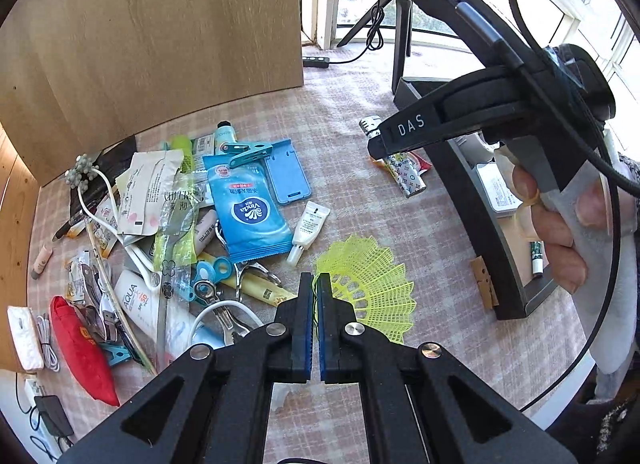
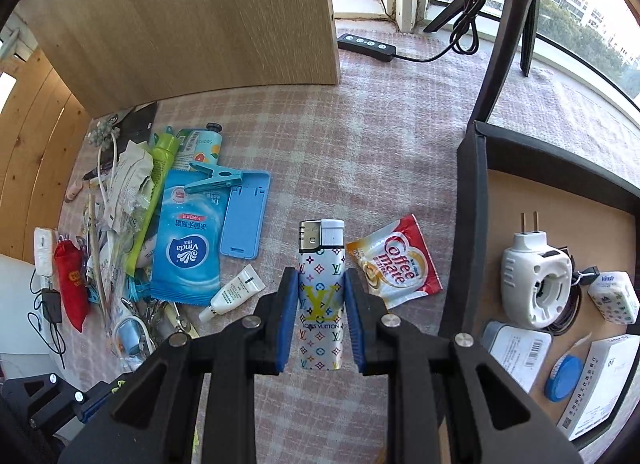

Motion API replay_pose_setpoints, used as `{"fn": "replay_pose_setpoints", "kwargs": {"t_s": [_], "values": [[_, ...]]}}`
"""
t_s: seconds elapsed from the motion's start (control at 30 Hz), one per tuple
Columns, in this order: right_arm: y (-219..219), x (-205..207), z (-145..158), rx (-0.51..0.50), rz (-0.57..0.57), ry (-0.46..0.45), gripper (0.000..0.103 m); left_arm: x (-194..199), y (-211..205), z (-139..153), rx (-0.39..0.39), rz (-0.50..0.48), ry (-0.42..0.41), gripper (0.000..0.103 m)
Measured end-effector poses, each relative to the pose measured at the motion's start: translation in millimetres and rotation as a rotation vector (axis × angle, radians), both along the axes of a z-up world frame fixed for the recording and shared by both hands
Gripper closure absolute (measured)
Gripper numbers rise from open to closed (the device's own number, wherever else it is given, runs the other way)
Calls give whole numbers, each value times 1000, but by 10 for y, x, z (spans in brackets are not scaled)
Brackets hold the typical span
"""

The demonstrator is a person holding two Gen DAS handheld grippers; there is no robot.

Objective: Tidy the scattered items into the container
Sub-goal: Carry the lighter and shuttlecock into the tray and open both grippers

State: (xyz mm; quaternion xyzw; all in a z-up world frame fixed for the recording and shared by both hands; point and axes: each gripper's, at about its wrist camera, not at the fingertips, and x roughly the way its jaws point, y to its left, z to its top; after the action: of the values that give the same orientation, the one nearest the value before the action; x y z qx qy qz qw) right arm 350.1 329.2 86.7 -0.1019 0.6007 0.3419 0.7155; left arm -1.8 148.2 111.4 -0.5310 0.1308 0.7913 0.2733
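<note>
Lighter, patterned, lies at centre of right wrist view between the pads of right gripper; jaws spread, pads beside the flanks, contact not certain. Likely light, rigid, glossy and slippery; best pinched mid-body across the flat sides. Left gripper clenched on yellow shuttlecock, bottom centre: featherlight, springy skirt. Container at right edge.

Neon-yellow shuttlecock, monogram-patterned lighter
</note>
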Motion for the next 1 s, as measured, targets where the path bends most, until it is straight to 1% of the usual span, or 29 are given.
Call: {"fn": "replay_pose_setpoints", "kwargs": {"t_s": [0.1, 0.13, 0.2, 0.4, 0.57, 0.67, 0.8, 1.0], "values": [[-59, 60, 59, 8, -12, -8, 80, 31, 87, 32, 23, -16, 1, 102], [27, 40, 40, 8, -17, -11, 80, 52, 133, 49, 28, -24, 3, 102], [-46, 99, 3, 2, -31, -19, 80, 97, 245, 84, 41, -42, 5, 102], [-606, 229, 110, -12, -95, -45, 80, 277, 664, 188, 85, -115, 1, 102], [-1174, 338, 137, -20, -168, -51, 80, 450, 1080, 239, 121, -192, -10, 102], [-1497, 371, 89, -37, -211, -57, 80, 566, 1332, 232, 131, -243, -26, 102], [-1904, 447, -15, -57, -271, -41, 80, 720, 1611, 204, 130, -297, -41, 102], [-2277, 503, -145, -81, -323, -28, 80, 871, 1886, 171, 111, -332, -49, 101]]}}
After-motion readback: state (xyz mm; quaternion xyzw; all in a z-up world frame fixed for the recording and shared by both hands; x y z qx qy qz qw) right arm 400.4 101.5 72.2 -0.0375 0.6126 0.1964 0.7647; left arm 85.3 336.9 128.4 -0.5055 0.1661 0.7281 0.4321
